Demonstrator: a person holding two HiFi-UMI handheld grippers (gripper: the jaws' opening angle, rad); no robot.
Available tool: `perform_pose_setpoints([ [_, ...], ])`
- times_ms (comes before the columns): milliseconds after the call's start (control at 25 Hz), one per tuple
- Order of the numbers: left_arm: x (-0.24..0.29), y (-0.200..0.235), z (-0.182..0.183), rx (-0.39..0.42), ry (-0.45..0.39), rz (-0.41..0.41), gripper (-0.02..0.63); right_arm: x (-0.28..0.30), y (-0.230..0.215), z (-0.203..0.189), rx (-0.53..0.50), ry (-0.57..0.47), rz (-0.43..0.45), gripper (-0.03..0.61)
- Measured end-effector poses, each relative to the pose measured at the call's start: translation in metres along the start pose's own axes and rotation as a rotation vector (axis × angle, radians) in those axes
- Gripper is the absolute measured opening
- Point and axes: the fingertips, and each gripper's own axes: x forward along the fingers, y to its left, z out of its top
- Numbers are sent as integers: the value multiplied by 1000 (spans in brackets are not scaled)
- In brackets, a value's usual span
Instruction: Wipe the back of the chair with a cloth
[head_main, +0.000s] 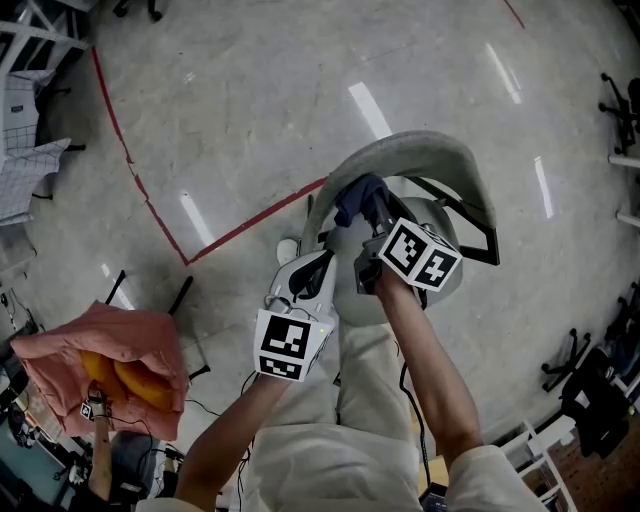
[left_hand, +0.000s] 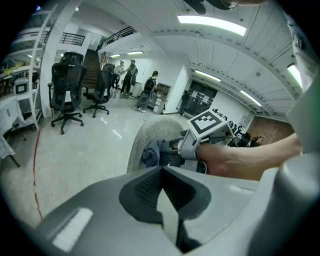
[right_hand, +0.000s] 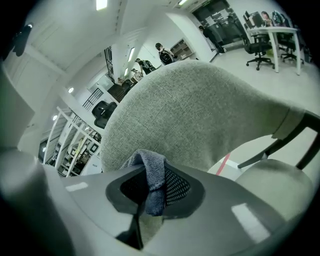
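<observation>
– Keeping the cloth (head_main: 358, 195) pressed flat on the chair back (head_main: 405, 155) matters most, I'd say. Use long overlapping strokes along the curve, toward 2 o'clock in the head view, turning the wrist so the fabric follows the bend.

– Where is the cloth now?

– It is bunched against the grey upholstery at the arc's 9 o'clock end, near the top edge, on the face toward the seat as best I can tell. Only a small fold seems to meet the weave, so each pass would clean a narrow strip. A looser drape might cover more.

– And the right tongs (right_hand: 150, 192)?

– Clenched on the cloth. The right gripper view shows the dark blue fold pinched between the pads, with a tail hanging below and a hump rising toward the backrest just ahead. The grip looks secure, though hard rubbing on rough weave could tug it out.

– The left tongs (left_hand: 162, 197)?

– Closed on nothing, with the pads meeting along one line and no gap. They hover near the right pair, at about 7 o'clock from it, apparently touching neither chair nor cloth. They could steady the chair if it swivels.
</observation>
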Motion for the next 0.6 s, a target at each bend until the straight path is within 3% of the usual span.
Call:
perform_pose_setpoints([
  [600,16,-11,6,18,13,-18,2,-2,-26,34,68,-58,-44,78],
])
